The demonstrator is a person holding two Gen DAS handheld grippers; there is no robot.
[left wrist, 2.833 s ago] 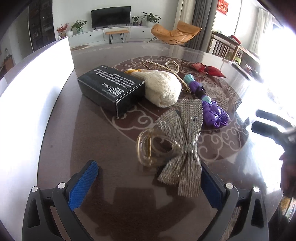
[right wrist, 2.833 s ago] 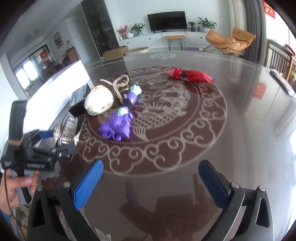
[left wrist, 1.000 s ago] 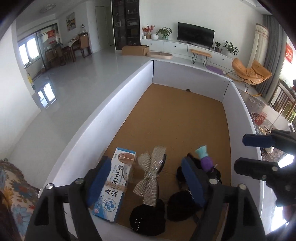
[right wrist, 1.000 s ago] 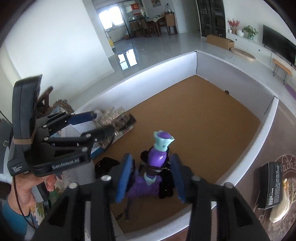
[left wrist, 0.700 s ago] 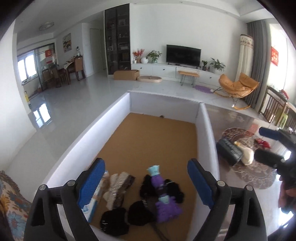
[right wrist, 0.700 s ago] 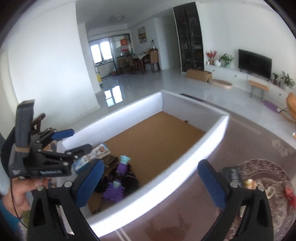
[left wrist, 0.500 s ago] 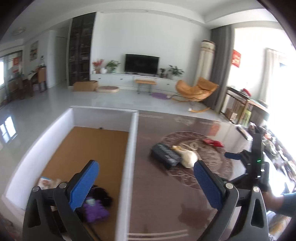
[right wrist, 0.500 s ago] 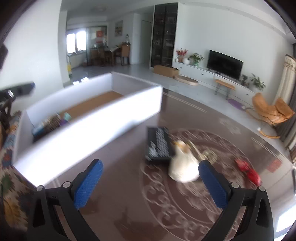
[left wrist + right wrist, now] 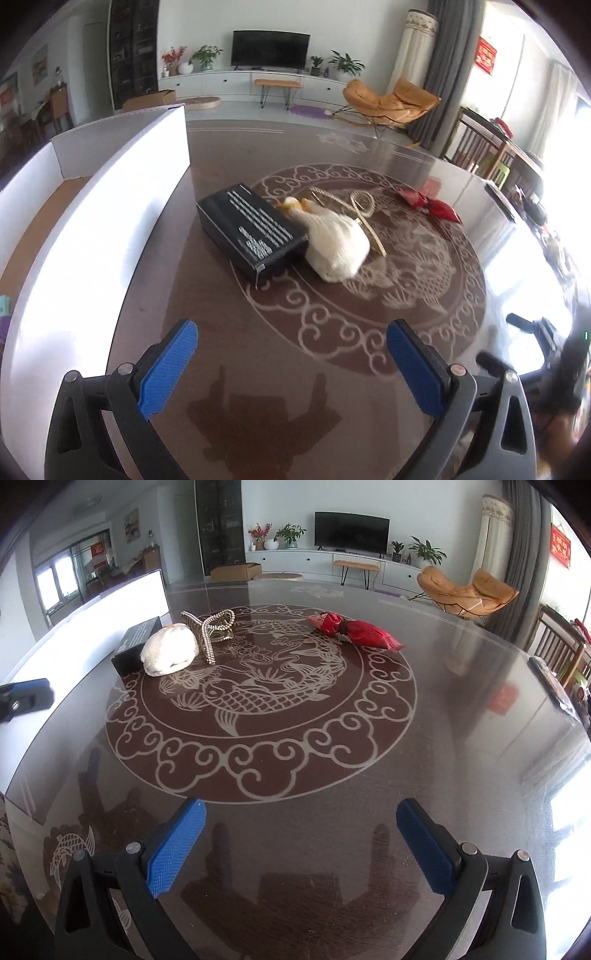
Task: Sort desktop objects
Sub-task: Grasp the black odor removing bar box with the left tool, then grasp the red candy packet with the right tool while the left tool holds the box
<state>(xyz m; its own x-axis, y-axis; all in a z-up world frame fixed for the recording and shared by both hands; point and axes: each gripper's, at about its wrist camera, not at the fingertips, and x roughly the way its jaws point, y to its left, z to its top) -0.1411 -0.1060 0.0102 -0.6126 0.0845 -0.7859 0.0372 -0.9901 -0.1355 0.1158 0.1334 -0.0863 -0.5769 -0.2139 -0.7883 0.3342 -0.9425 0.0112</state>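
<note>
Room: living room beyond a dark glossy counter (image 9: 461, 709) with a pale fish-and-cloud medallion.
Left gripper (image 9: 291, 365): jaws just opened, now spread wide, nothing between them, over bare counter.
Right gripper (image 9: 299, 843): jaws just opened, spread wide, nothing held.
Black box (image 9: 251, 232): on medallion edge, touching white knitted pouch (image 9: 334, 243).
Beaded gold hair clip (image 9: 212, 629): just behind pouch.
Red wrapped packet (image 9: 354, 629): apart, far side.
White-walled bin (image 9: 99, 221): left of box.

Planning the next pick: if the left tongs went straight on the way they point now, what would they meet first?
Probably bare table: the open left tongs tilt down at it. The black box lies farther along; depth is uncertain.
</note>
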